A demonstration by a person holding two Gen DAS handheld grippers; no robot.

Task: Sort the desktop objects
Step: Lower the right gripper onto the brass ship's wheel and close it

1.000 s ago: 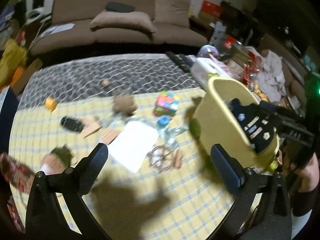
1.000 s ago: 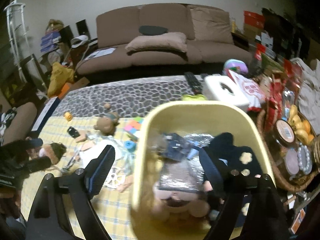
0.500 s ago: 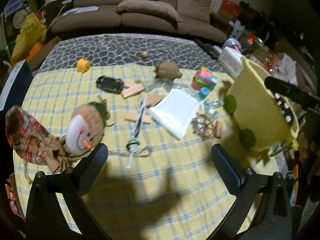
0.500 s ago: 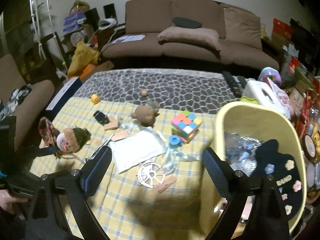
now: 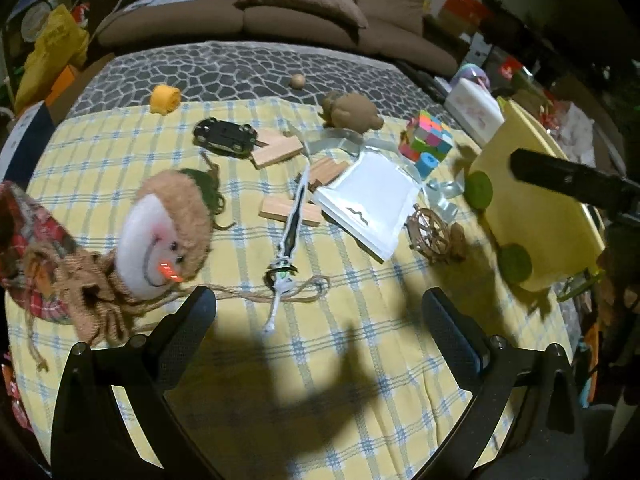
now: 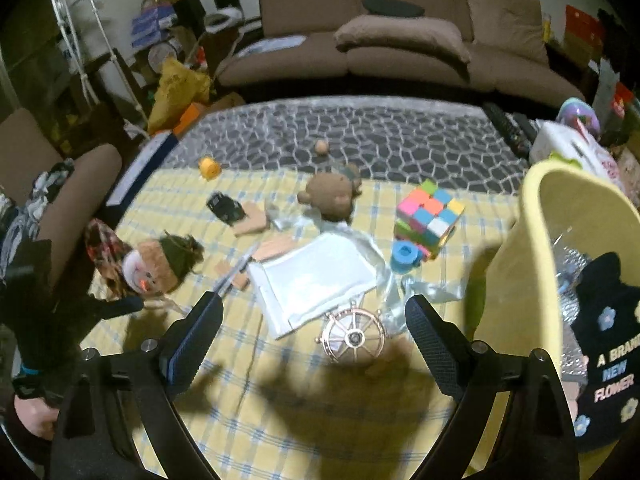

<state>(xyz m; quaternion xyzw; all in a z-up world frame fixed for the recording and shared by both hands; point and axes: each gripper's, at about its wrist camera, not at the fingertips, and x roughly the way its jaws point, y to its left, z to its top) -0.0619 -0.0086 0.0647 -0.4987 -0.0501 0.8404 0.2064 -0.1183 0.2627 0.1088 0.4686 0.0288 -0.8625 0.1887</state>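
Left wrist view: your left gripper (image 5: 319,312) hangs above the yellow checked tablecloth (image 5: 360,360), fingers spread wide with nothing between them. Just ahead lies a toy sword (image 5: 290,226) across a wooden block (image 5: 290,211). The snowman doll (image 5: 160,224) lies at left, a white pouch (image 5: 370,202) and ship's wheel (image 5: 430,232) at right, near the yellow bin (image 5: 532,208).

Right wrist view: your right gripper (image 6: 314,326) also stands wide and empty, over the pouch (image 6: 316,276), the wheel (image 6: 354,338) just beside its lower edge. The puzzle cube (image 6: 430,214) and brown bear (image 6: 330,196) lie beyond. The bin (image 6: 516,260) at right holds a black garment (image 6: 606,344).
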